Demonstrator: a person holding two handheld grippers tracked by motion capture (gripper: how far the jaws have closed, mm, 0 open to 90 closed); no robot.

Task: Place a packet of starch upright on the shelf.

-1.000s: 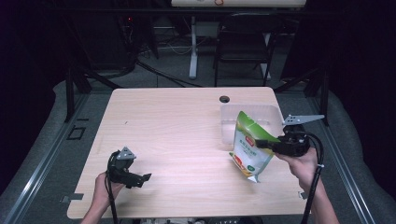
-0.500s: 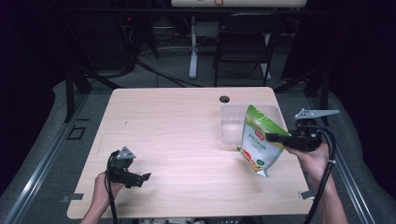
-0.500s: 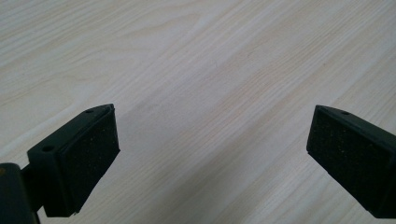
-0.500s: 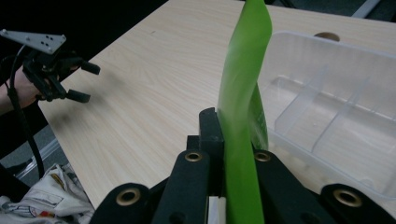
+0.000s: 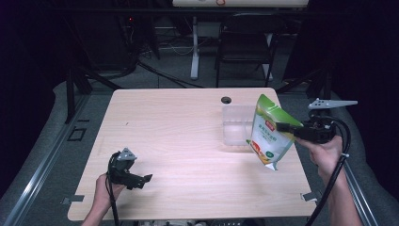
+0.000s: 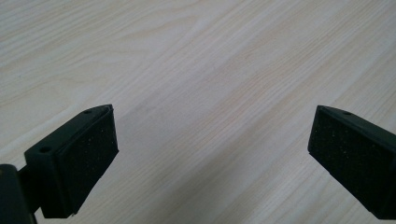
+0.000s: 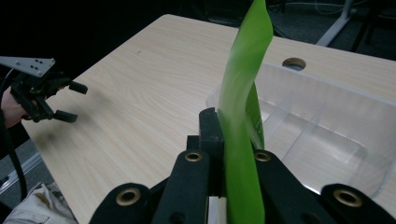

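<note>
Green pouch (image 5: 270,133) is hanging above the tabletop (image 5: 179,141), pinched by the right hand-held gripper (image 5: 288,127), partly overlapping the clear bin (image 5: 234,125). Left hand-held gripper (image 5: 147,180) is resting spread, well apart.

Black hand-held gripper (image 5: 288,127), grey plate, black cable.

A pale wooden surface (image 5: 179,141) fills the middle of the high view, its grain running lengthwise, with a round black cable hole (image 5: 226,100) near the far edge. Beyond it stand a dark chair (image 5: 244,52) and a white post (image 5: 195,47) of another desk (cables trail on the floor there). Grey floor (image 5: 56,141) borders the near left side
</note>
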